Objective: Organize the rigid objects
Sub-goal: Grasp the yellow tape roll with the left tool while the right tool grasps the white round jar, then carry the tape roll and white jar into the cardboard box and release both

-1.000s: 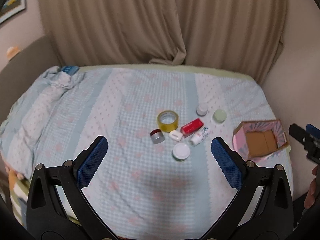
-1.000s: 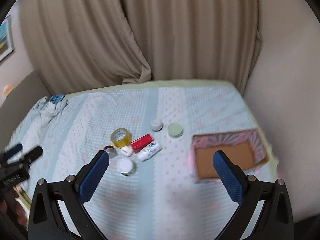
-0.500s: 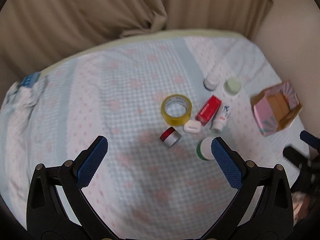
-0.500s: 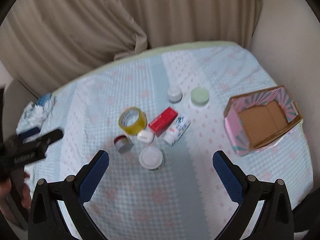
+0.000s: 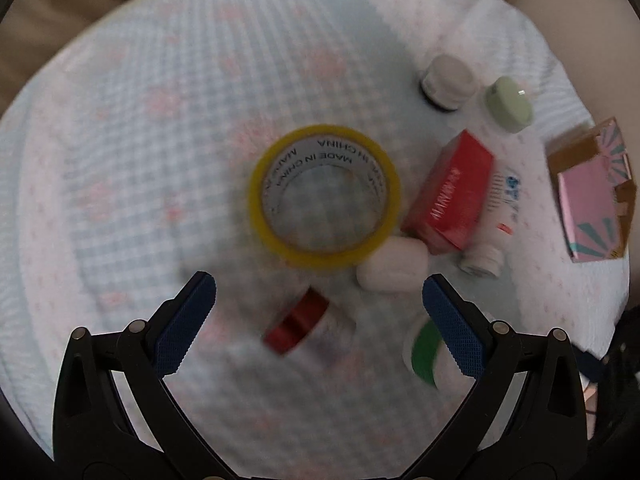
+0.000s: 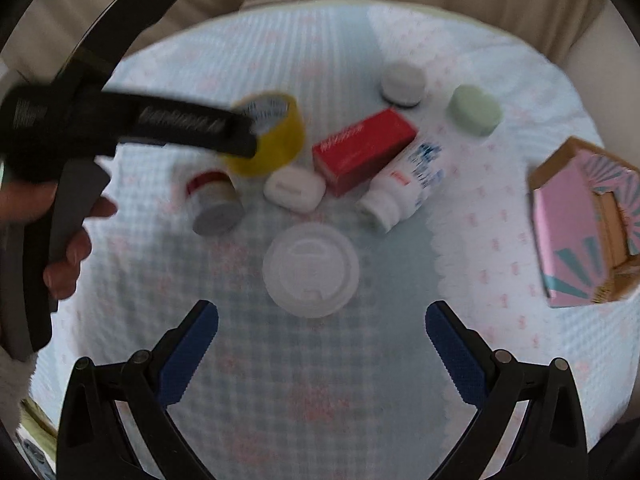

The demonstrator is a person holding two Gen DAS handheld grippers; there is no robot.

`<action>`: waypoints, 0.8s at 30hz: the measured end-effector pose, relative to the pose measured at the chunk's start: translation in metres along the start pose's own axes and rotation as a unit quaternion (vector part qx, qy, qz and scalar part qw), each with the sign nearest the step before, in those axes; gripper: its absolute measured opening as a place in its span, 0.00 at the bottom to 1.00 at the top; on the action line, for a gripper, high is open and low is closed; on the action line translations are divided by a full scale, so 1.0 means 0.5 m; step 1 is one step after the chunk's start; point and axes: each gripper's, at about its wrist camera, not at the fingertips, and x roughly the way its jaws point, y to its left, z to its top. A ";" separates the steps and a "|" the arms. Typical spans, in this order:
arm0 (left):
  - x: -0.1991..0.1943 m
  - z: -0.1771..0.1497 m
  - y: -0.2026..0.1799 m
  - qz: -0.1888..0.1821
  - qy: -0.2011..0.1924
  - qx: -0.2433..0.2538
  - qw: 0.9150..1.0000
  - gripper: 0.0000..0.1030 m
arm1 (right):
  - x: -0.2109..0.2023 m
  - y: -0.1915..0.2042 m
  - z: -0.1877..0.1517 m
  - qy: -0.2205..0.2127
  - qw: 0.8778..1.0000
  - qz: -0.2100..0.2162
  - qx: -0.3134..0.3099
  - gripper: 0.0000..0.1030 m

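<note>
Through my left wrist camera, my left gripper (image 5: 319, 304) is spread wide and holds nothing. Just ahead of its tips, a little left of centre, lies a small can with a red band (image 5: 298, 322) on its side. Further ahead sits the yellow tape roll (image 5: 325, 196), lying flat so its core faces me. A white oval case (image 5: 392, 266) touches the roll's near right edge, and a red box (image 5: 454, 192) lies beside it with a white bottle (image 5: 498, 216) along its far side. Behind my right finger is a green-banded cup (image 5: 424, 350), partly hidden. Well off to the right is the pink box (image 5: 592, 192), open side up, which I judge is where these things belong. I have the jaws parted this wide, I think, to take the can or the roll.

Through my right wrist camera, my right gripper (image 6: 322, 340) is likewise released and empty. Directly ahead, between its fingers, stands the cup with its white lid (image 6: 311, 270) facing up. Beyond it are the bottle (image 6: 404, 186), the red box (image 6: 362, 150) and the case (image 6: 294, 190), bunched together. Far ahead sit a white-capped jar (image 6: 402, 82) and a pale green jar (image 6: 475, 110). The pink box (image 6: 580, 220) is at my right. My left hand (image 6: 60, 240) shows at the left edge, and its gripper reaches over the tape roll (image 6: 276, 136).
</note>
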 end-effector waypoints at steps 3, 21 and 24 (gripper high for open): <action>0.046 0.015 -0.004 0.005 0.010 0.001 1.000 0.99 | 0.055 0.009 0.006 0.016 1.000 -0.002 -0.009 1.00; 0.110 0.067 -0.042 -0.008 -0.014 0.005 1.000 0.93 | 0.186 -0.002 0.033 0.073 0.997 -0.017 -0.018 0.66; 0.098 0.062 -0.031 0.000 -0.016 -0.003 1.000 0.93 | 0.181 -0.007 0.034 0.073 0.997 -0.017 -0.019 0.66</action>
